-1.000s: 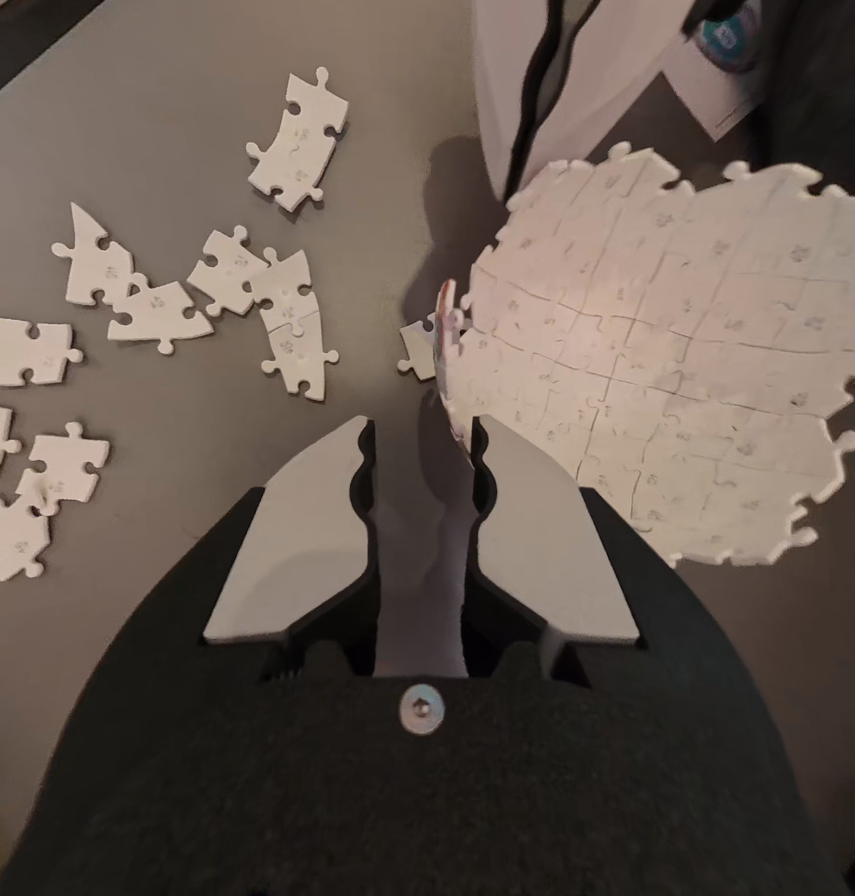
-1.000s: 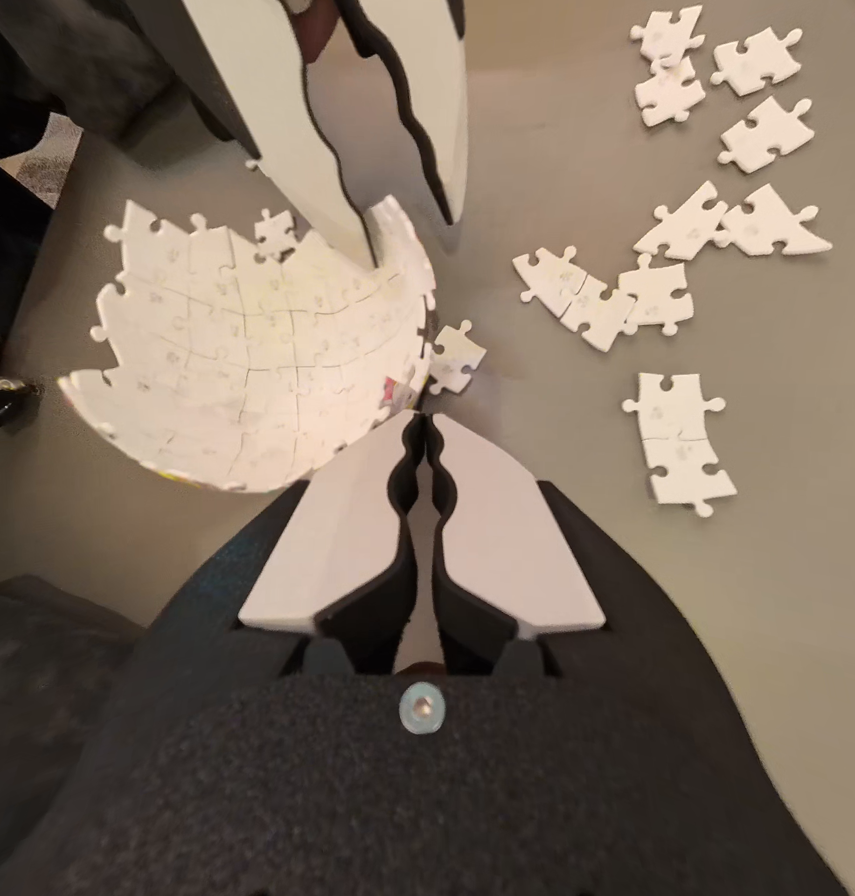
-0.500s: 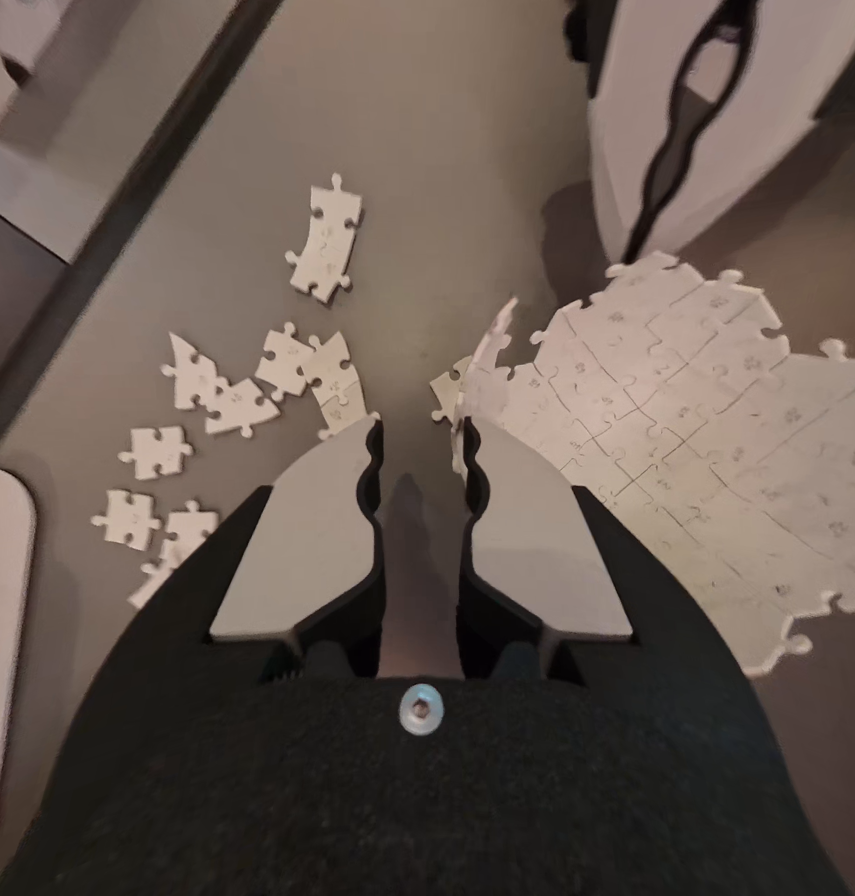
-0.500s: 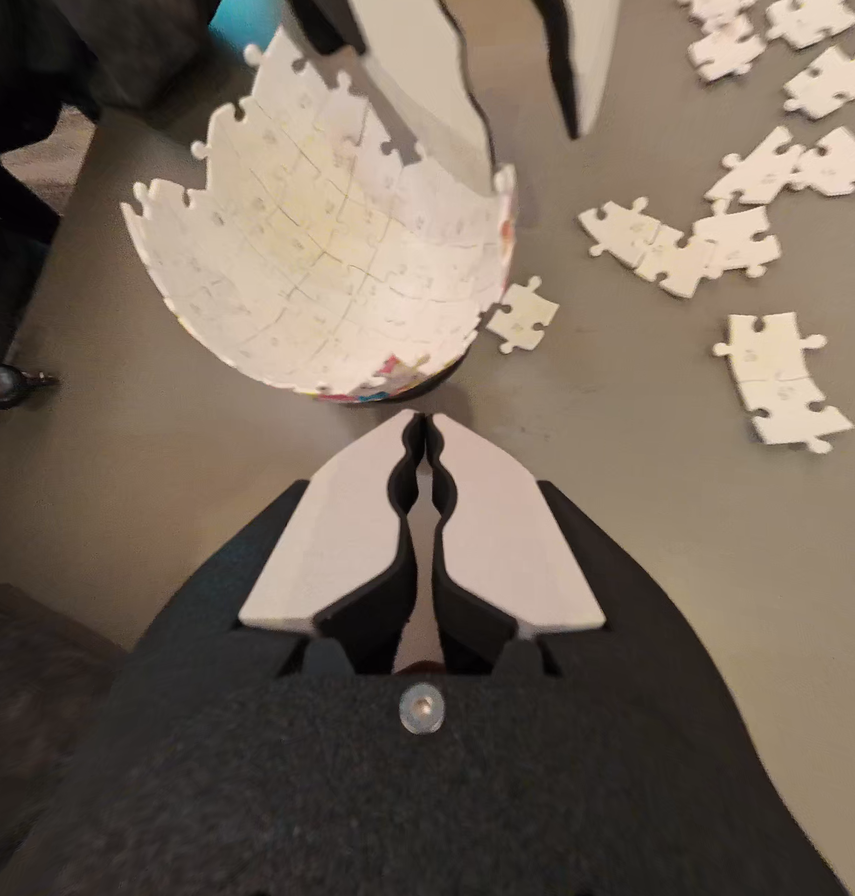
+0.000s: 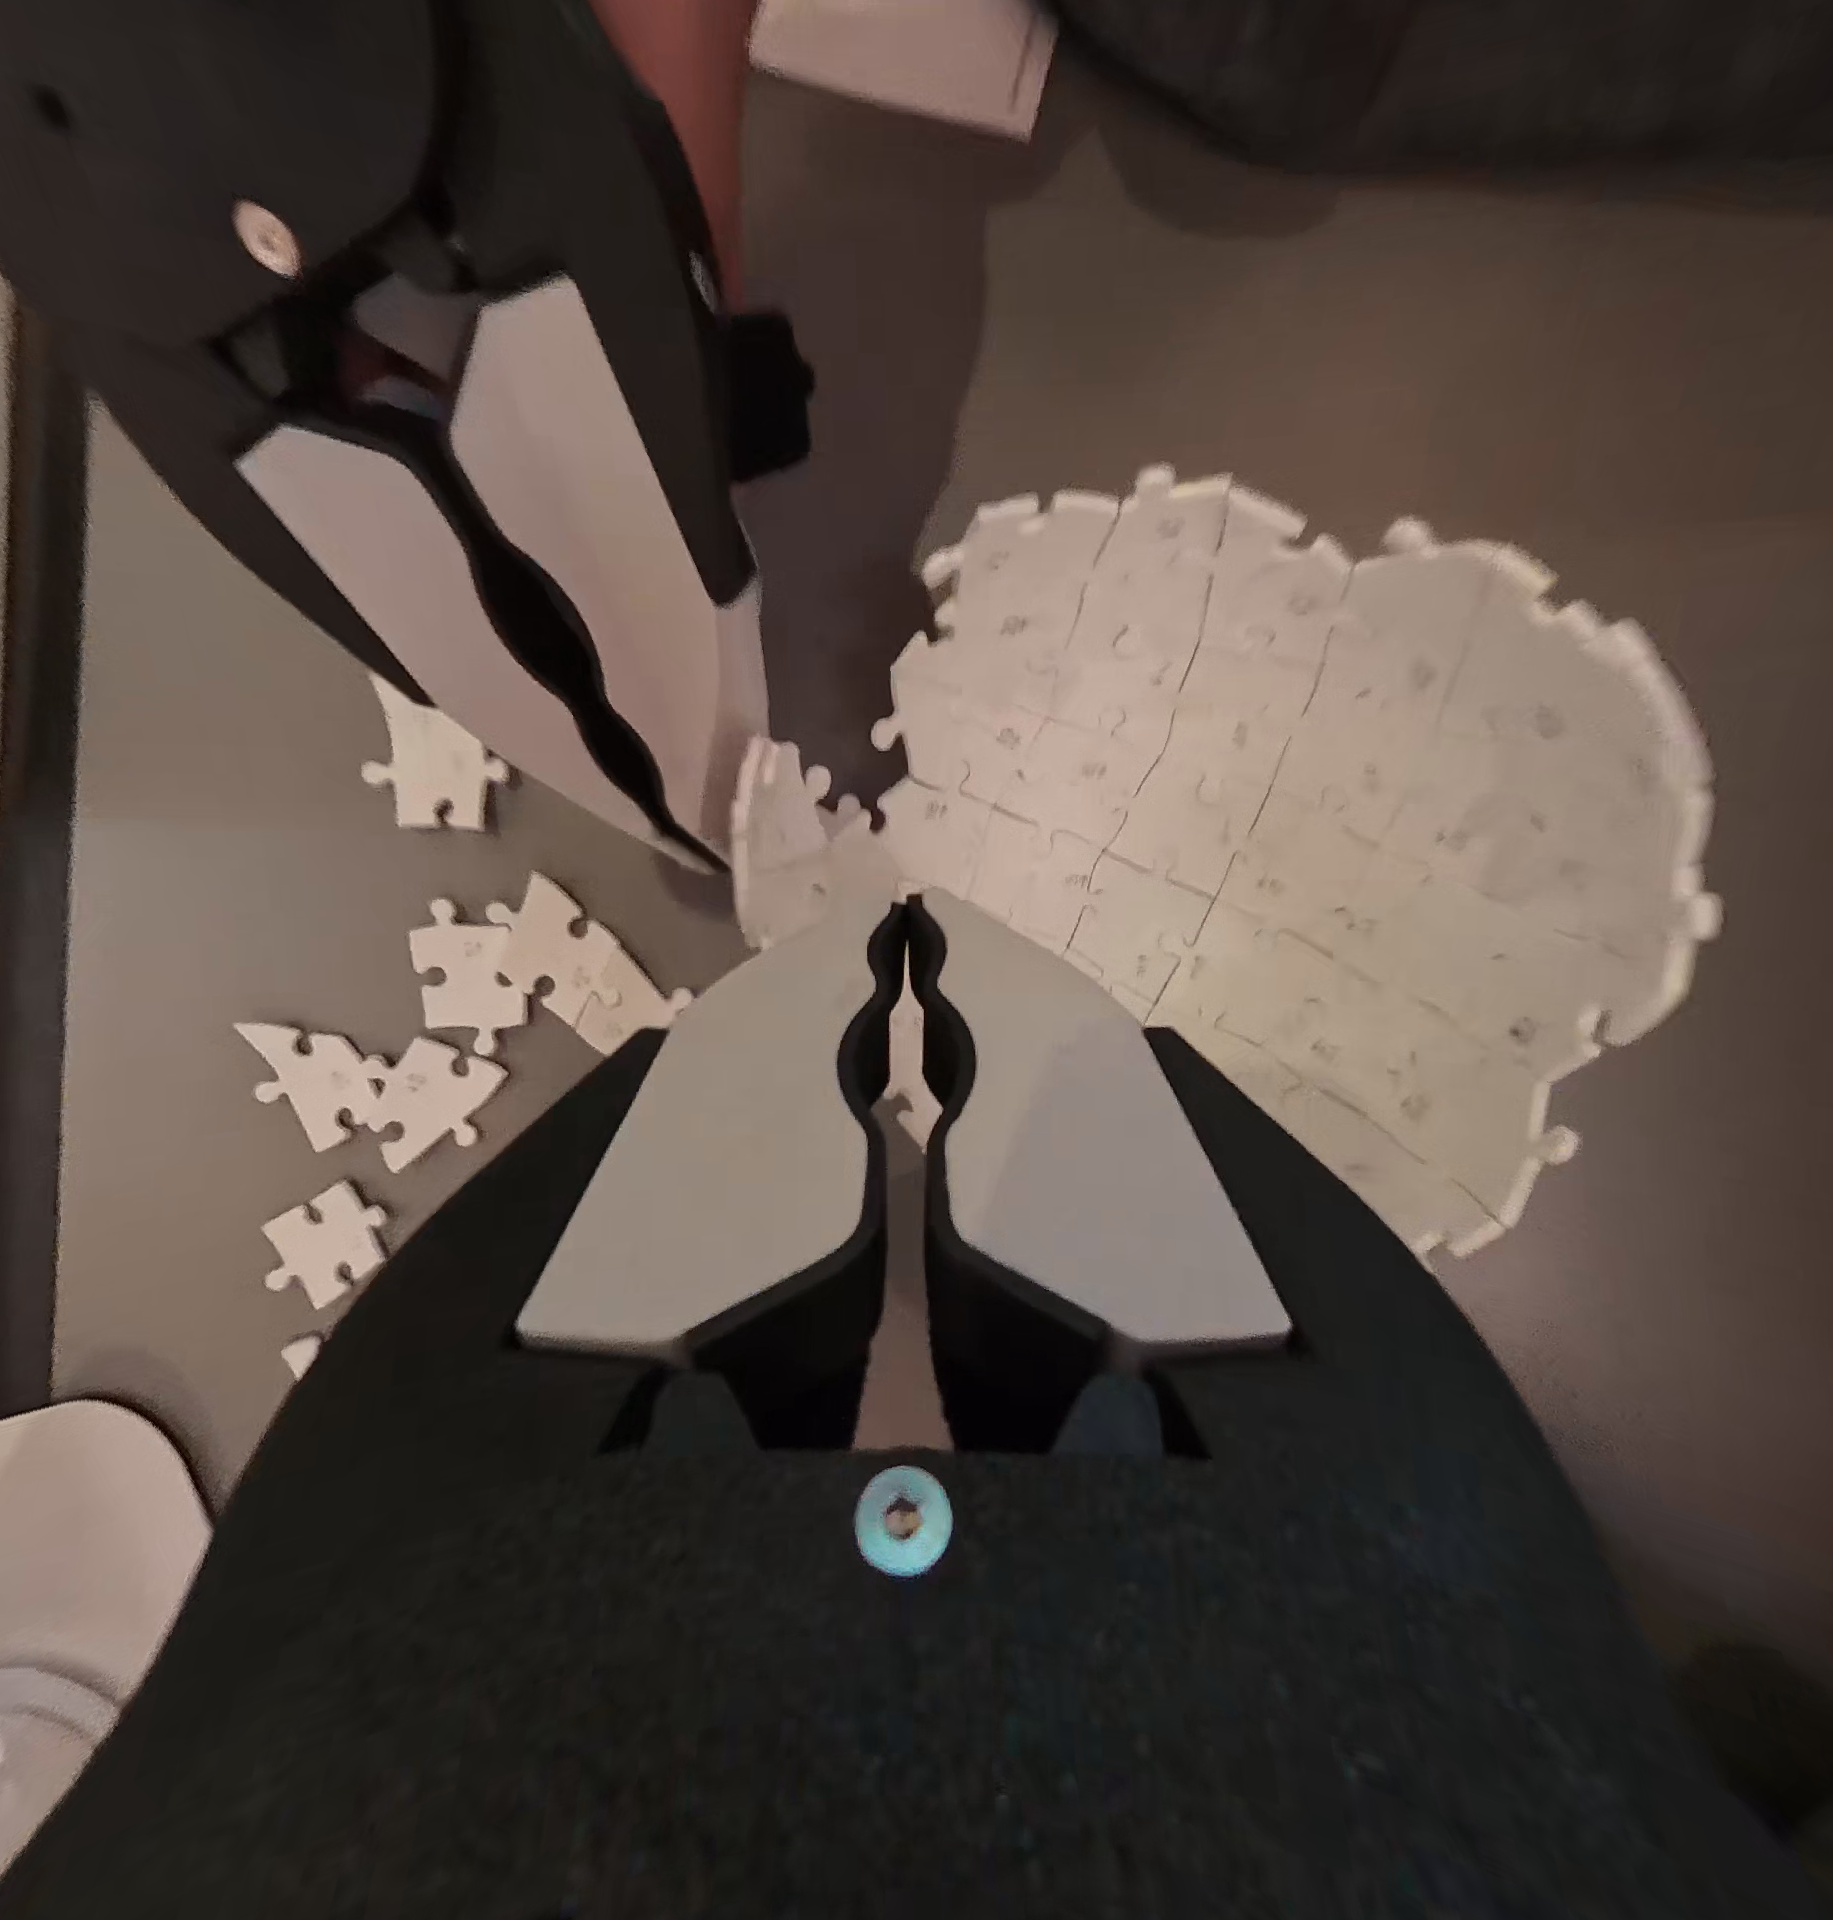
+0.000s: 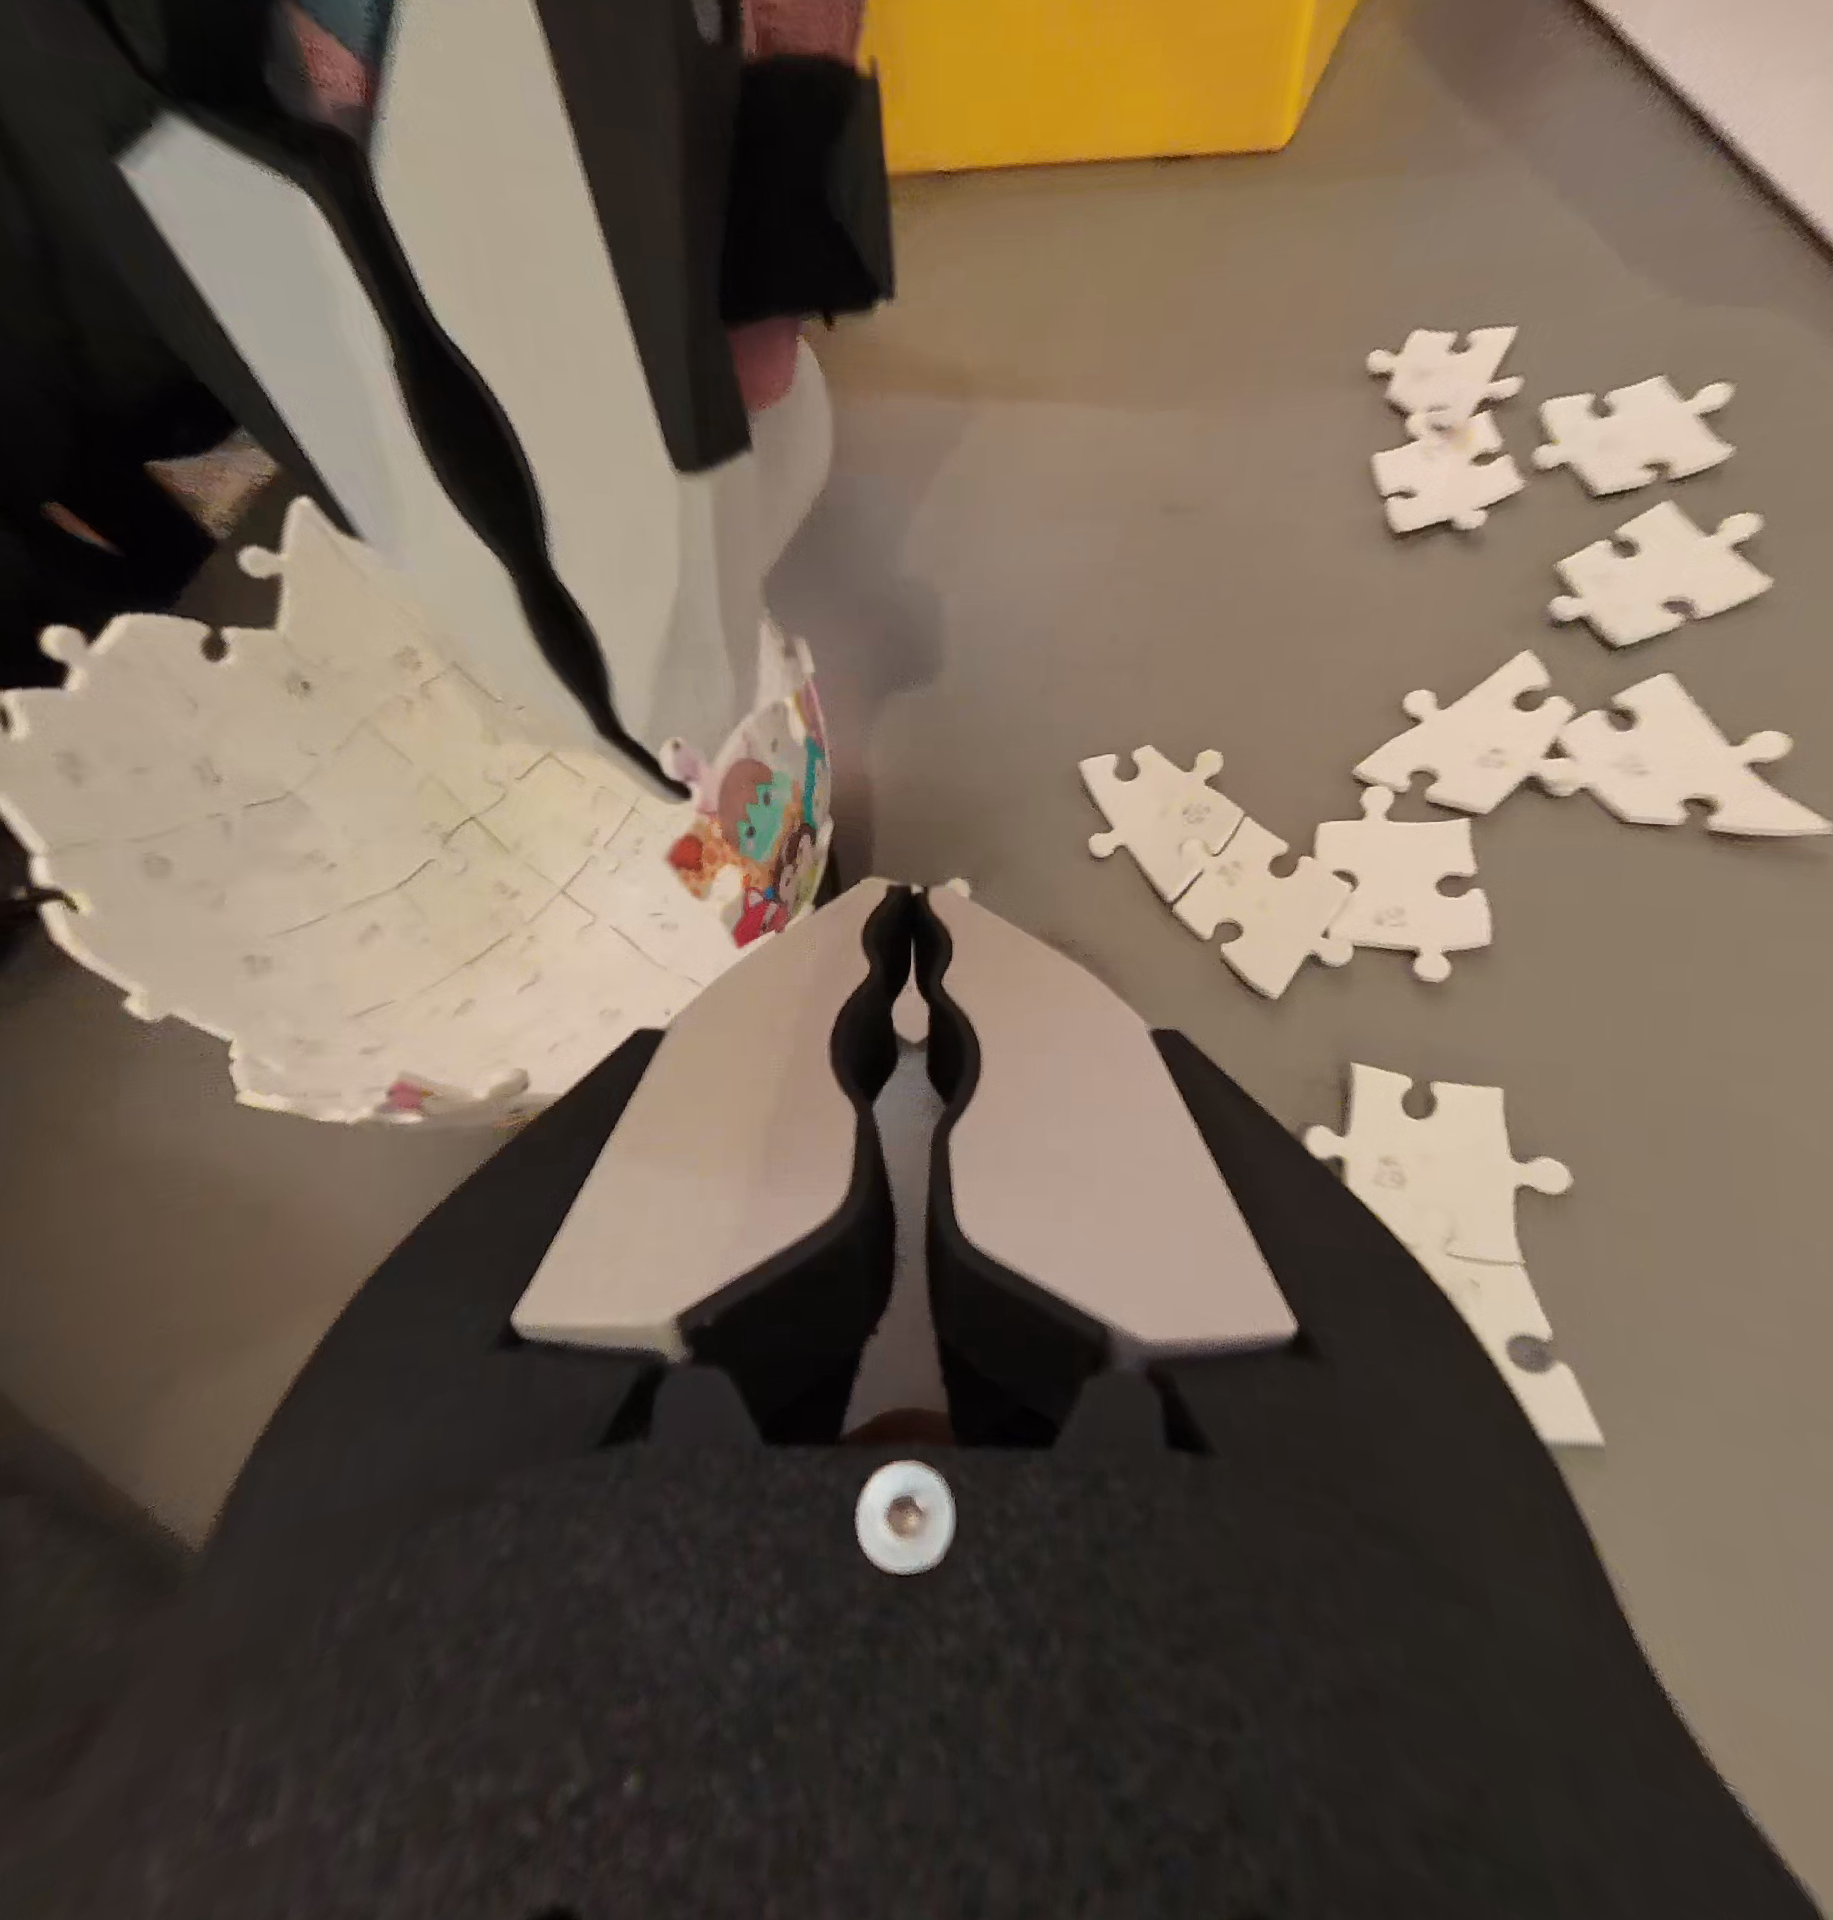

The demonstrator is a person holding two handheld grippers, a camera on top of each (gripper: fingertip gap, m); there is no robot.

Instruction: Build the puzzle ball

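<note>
A half-built puzzle ball, a white shell of joined pieces, sits open side up on the grey table; its coloured outer face shows in the right wrist view. My left gripper is shut on the shell's near rim, and it also shows in the right wrist view. My right gripper is shut, tips down at the table just beside the shell, over a single loose piece. It also shows in the left wrist view. Several loose white pieces lie face down nearby.
More loose pieces lie left of the shell. A joined strip of pieces lies by my right gripper. A yellow box stands at the table's back. A white object and a dark strip border the left side.
My left gripper has shut on the shell's rim, which it straddled open before. My right gripper, shut throughout, has moved round to the shell's side, down over the single loose piece.
</note>
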